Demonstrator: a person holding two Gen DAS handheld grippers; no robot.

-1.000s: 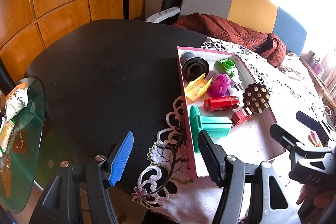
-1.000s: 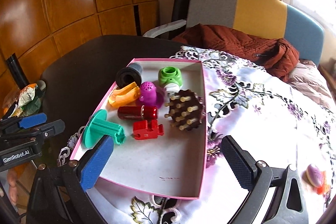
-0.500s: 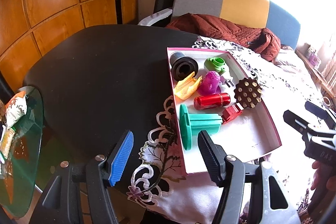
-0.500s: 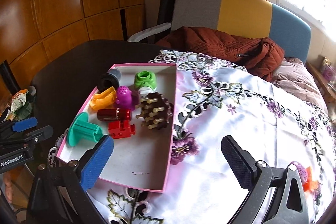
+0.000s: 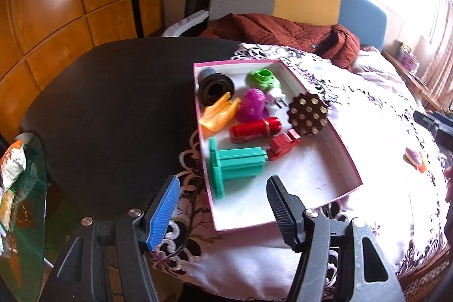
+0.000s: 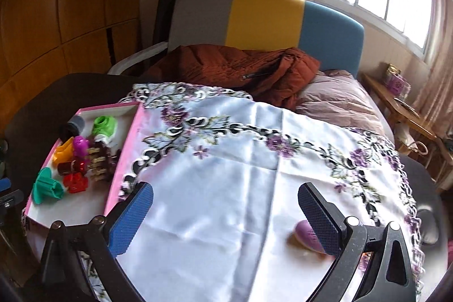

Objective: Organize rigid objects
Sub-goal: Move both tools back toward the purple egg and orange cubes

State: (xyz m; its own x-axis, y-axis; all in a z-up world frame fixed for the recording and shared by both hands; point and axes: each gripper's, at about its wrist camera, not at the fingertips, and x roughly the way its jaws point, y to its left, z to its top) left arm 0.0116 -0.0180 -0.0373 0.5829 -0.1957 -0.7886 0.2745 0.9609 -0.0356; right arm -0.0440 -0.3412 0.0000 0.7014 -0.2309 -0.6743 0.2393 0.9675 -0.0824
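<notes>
A: The purple toy (image 6: 307, 237) is the last loose piece; it lies on the floral tablecloth (image 6: 226, 188), well apart from the pink box (image 6: 124, 154).

B: Which tool is nearer?

A: The right gripper (image 6: 223, 211), jaws spread and empty. The toy sits just beside its right-hand finger (image 6: 320, 220), slightly behind the tip. The left gripper (image 5: 222, 203), also spread and empty, hovers over the box's near corner.

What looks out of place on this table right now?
One small purple and orange toy lies alone on the embroidered tablecloth, outside the pink box that holds the other pieces. Nothing looks spilled or broken.
</notes>
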